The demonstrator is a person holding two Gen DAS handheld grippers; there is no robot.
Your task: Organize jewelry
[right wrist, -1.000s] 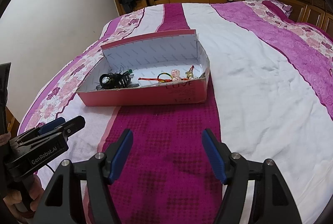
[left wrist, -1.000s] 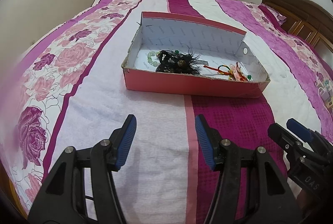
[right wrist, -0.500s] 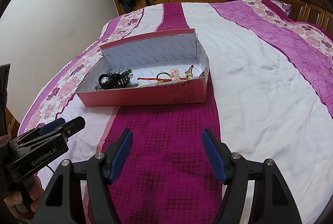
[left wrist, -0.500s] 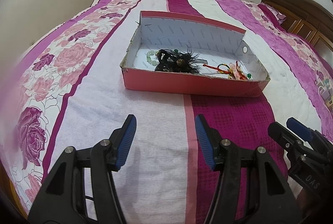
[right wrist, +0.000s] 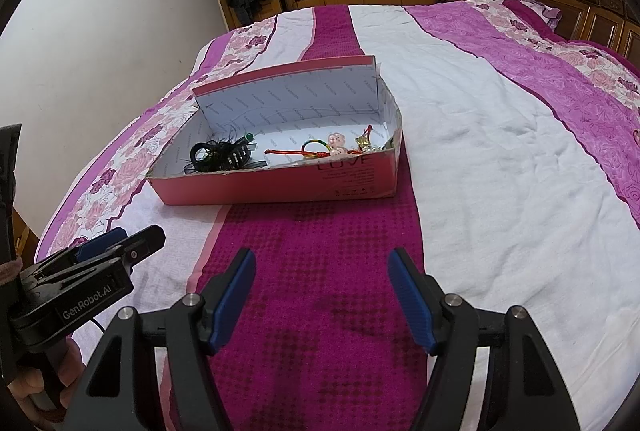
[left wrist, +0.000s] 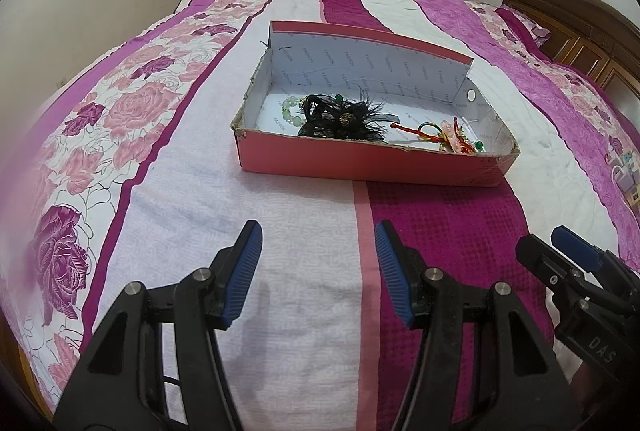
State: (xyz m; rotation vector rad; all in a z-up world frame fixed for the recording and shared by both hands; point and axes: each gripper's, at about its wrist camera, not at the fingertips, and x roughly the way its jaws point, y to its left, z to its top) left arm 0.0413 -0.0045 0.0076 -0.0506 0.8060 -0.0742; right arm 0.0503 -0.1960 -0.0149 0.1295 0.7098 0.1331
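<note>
Pink cardboard box point(left wrist: 372, 161) sits on the bedspread point(left wrist: 280, 223), lid flap standing up along the far side. All visible jewelry lies inside it. At one end, a black feathered hair piece point(left wrist: 344, 119) lies partly over a pale green bead bracelet point(left wrist: 289, 111). At the other, a red cord bracelet point(left wrist: 416, 129) runs into a small clump of pink charms point(right wrist: 338, 145) and gold bits near the corner. No jewelry shows on the cover outside the box.

Left gripper point(left wrist: 318, 263) and right gripper point(right wrist: 322, 291) both hover over the bed on the near side of the box, well apart from it. Fingers on both are spread wide with nothing between them.

This fits either a sorted end state or a jumbled lot waiting to be separated; the frames don't settle which.

Risks from here:
- Feather piece overlaps the beads, so a pinch there would likely lift both or snag the strand.
- Cord and charms look tangled; pulling one could drag the cluster out.
- The box is light card on soft bedding, so a push on its near wall would slide or tip it.
- Near wall edge is torn point(left wrist: 404, 147) and could catch cord.
- Grippers sit close together; collision is possible if both reach in.
</note>
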